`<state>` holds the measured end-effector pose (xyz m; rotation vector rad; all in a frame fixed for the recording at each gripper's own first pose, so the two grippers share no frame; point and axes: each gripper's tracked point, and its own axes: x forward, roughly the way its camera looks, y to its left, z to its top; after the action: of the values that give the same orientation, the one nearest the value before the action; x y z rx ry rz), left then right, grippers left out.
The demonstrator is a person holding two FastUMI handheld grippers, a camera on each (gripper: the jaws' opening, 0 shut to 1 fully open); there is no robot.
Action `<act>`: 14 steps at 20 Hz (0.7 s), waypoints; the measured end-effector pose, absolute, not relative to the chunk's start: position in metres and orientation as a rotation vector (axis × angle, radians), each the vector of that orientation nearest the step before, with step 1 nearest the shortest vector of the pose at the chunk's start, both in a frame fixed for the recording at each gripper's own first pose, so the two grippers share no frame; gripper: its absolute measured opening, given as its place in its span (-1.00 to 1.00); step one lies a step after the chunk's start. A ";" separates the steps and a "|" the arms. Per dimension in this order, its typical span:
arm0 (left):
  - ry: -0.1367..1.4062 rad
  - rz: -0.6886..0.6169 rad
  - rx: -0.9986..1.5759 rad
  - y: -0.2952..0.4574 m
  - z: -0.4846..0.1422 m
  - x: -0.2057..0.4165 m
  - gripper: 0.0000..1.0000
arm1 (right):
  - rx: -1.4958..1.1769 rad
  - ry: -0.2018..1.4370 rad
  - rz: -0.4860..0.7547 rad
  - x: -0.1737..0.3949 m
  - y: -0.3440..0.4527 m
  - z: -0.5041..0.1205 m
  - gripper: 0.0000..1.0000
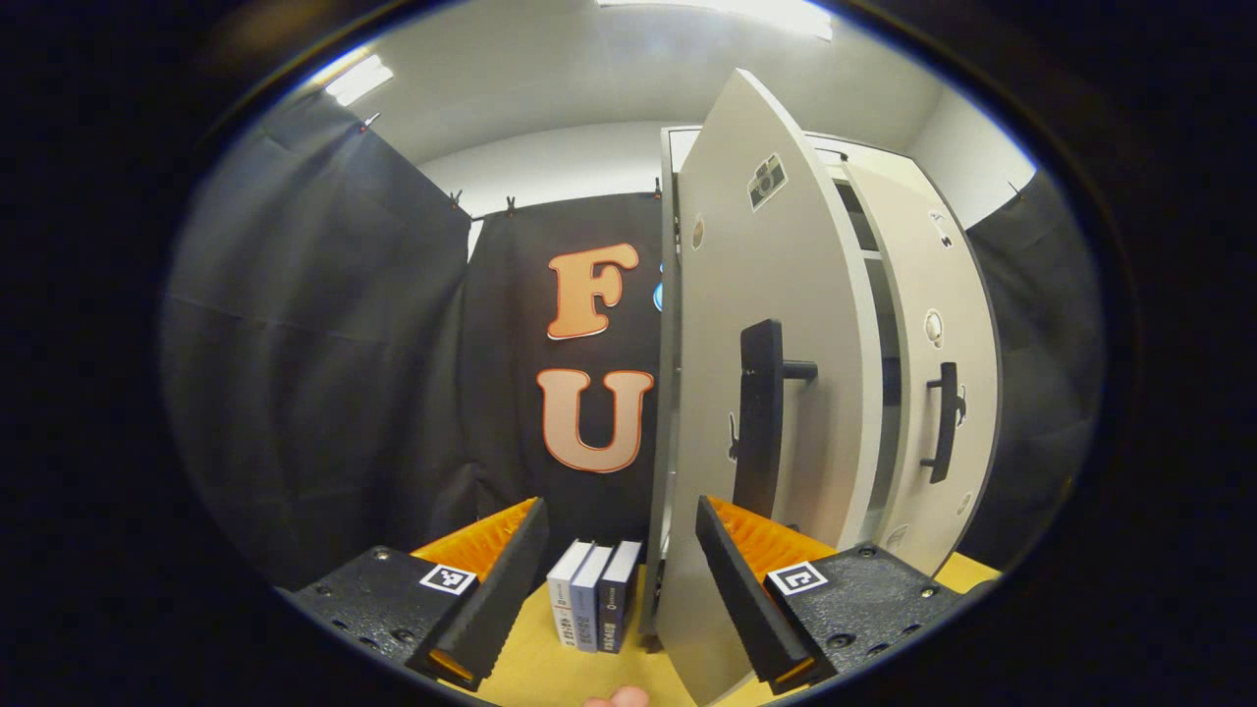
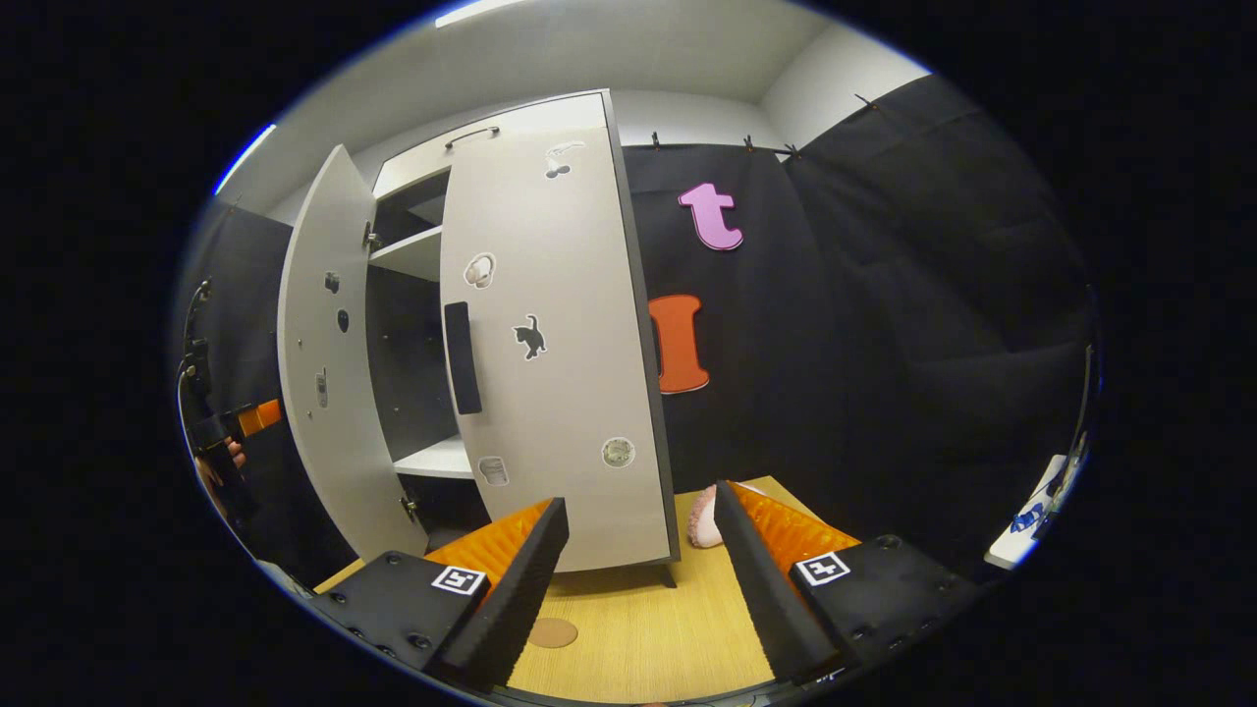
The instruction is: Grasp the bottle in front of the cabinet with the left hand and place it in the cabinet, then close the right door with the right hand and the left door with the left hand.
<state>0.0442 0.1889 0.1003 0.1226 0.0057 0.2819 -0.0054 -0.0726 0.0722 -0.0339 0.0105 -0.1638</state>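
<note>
The white cabinet's left door [image 1: 776, 295] stands partly open and swings out toward me, its black handle [image 1: 758, 422] just above my right-hand finger. My left gripper [image 1: 619, 506] is open with nothing between its fingers, low in front of that door's hinge side. Whether a finger touches the door I cannot tell. The right door [image 1: 933, 393] lies close to the cabinet front. In the right gripper view the right door [image 2: 550, 344] looks shut, the left door [image 2: 329, 393] hangs open, and shelves [image 2: 437, 457] show between them. My right gripper [image 2: 640, 496] is open and empty, low before the right door.
Three books [image 1: 594, 594] stand on the wooden table [image 1: 535, 673] left of the cabinet. A pink soft thing [image 2: 702, 520] lies right of the cabinet, and a round brown disc [image 2: 552, 631] lies on the table. At far left a hand holds the other gripper [image 2: 250, 420].
</note>
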 end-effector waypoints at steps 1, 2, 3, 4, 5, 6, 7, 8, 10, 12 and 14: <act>0.010 0.261 0.109 0.181 0.099 0.049 0.77 | -0.035 0.010 -0.166 -0.006 -0.074 0.072 0.97; 0.015 0.241 0.100 0.171 0.095 0.052 0.77 | -0.036 0.010 -0.169 -0.006 -0.075 0.072 0.97; 0.022 0.218 0.094 0.160 0.091 0.057 0.77 | -0.036 0.008 -0.173 -0.007 -0.076 0.073 0.97; 0.029 0.194 0.089 0.150 0.087 0.062 0.87 | -0.035 0.005 -0.176 -0.008 -0.078 0.073 0.97; 0.036 0.170 0.091 0.140 0.084 0.067 0.87 | -0.033 0.004 -0.181 -0.007 -0.080 0.074 0.97; 0.043 0.148 0.099 0.131 0.079 0.071 0.77 | -0.030 0.004 -0.186 -0.007 -0.082 0.074 0.97; 0.053 0.139 0.112 0.124 0.076 0.076 0.86 | -0.025 0.004 -0.192 -0.008 -0.084 0.074 0.97; 0.058 0.136 0.127 0.121 0.073 0.076 0.87 | -0.020 0.003 -0.197 -0.010 -0.086 0.074 0.97; 0.059 0.112 0.131 0.109 0.070 0.084 0.86 | -0.016 -0.001 -0.211 -0.011 -0.090 0.074 0.97; 0.068 0.075 0.103 0.093 0.062 0.092 0.91 | -0.014 -0.002 -0.224 -0.013 -0.094 0.075 0.97; 0.075 0.054 0.080 0.083 0.057 0.100 0.91 | -0.011 -0.001 -0.231 -0.014 -0.097 0.075 0.97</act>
<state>0.0999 0.0833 0.0571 0.0796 0.0747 0.0541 -0.0141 -0.0966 0.0754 -0.0108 -0.0015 -0.2307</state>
